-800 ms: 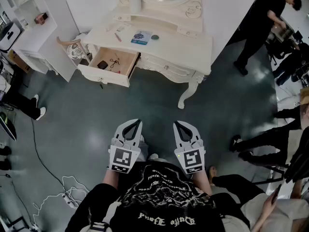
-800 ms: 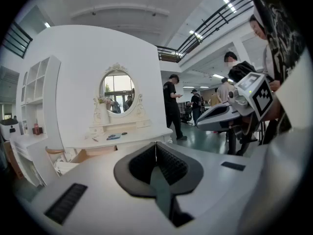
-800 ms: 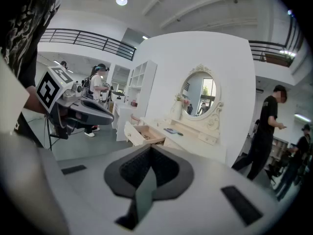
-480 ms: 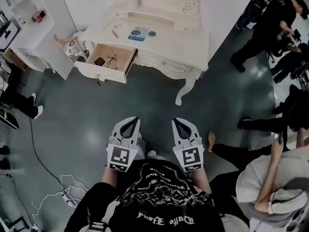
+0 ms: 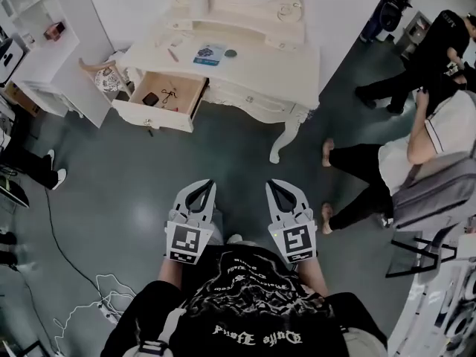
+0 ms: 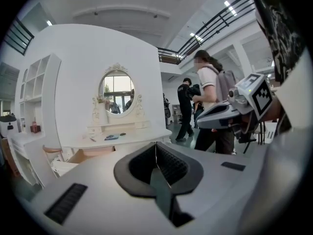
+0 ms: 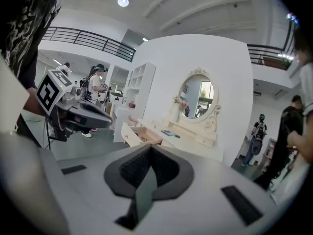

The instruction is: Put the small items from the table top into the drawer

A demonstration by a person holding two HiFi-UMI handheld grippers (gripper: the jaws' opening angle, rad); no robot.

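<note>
Left gripper and right gripper shut and empty, carried at waist well short of dressing table, front-left drawer pulled open for tabletop items.

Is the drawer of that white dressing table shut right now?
No, in the head view the drawer stands pulled out from the dressing table, with small dark things lying inside it.

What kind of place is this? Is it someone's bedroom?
Probably not a real bedroom: more likely a big hall with a pretend bedroom corner. There is a dressing table with a mirror and an open drawer, but also a balcony railing high up and people standing about.
</note>
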